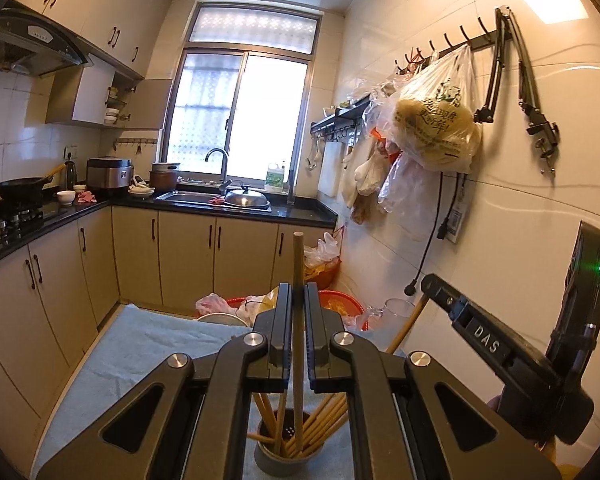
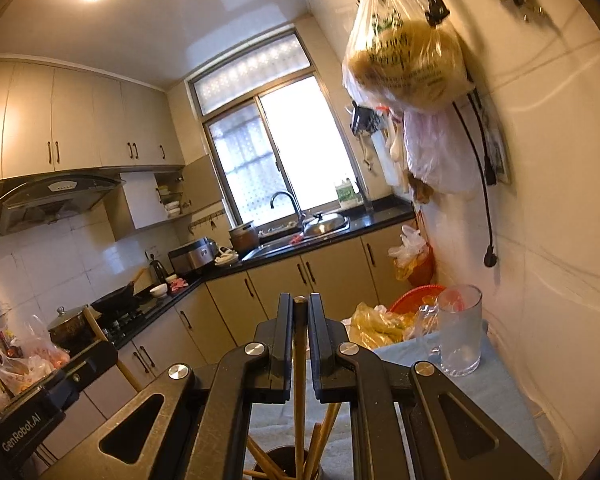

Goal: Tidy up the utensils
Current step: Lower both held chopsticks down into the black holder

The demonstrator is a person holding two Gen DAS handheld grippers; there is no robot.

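Observation:
My left gripper (image 1: 298,288) is shut on one wooden chopstick (image 1: 298,264), held upright with its end sticking up past the jaws. Directly below it stands a grey holder cup (image 1: 278,462) with several chopsticks leaning in it. At the right edge of that view my right gripper (image 1: 434,286) shows side-on with a chopstick (image 1: 406,328) slanting under it. In the right wrist view my right gripper (image 2: 300,298) is shut on an upright chopstick (image 2: 299,344) above the same holder cup (image 2: 280,460). My left gripper (image 2: 108,350) is at the left there, with its chopstick (image 2: 100,332).
A pale blue cloth (image 1: 120,344) covers the table. A clear glass mug (image 2: 460,328) stands at its far right beside the wall. Red basins with plastic bags (image 1: 340,300) sit beyond the table edge. Bags hang from wall hooks (image 1: 440,120). Counter, sink (image 1: 204,198) and stove lie further off.

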